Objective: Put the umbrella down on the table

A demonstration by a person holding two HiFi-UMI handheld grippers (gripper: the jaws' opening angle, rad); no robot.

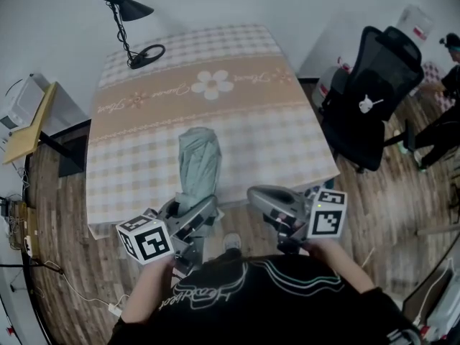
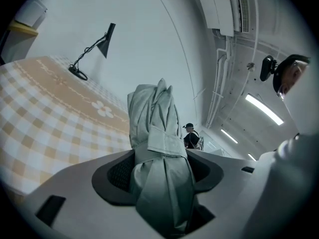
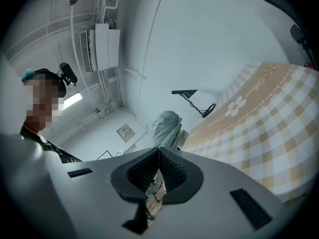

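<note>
A folded pale grey-green umbrella [image 1: 198,158] sticks out from my left gripper [image 1: 195,210] over the near part of the checked table [image 1: 136,164]. In the left gripper view both pads press on the umbrella [image 2: 159,148] just below its wrap strap, and its tip points up toward the far wall. I cannot tell whether it touches the table. My right gripper [image 1: 253,192] hangs at the table's front edge, to the right of the umbrella. Its jaws [image 3: 158,161] are shut with nothing held, and the umbrella [image 3: 166,126] shows beyond them.
A black desk lamp [image 1: 128,21] stands at the table's far left corner. A flower band crosses the tablecloth [image 1: 212,83]. A black office chair [image 1: 374,92] stands right of the table, with a person [image 1: 447,85] beyond it. A wooden shelf [image 1: 29,124] is at the left.
</note>
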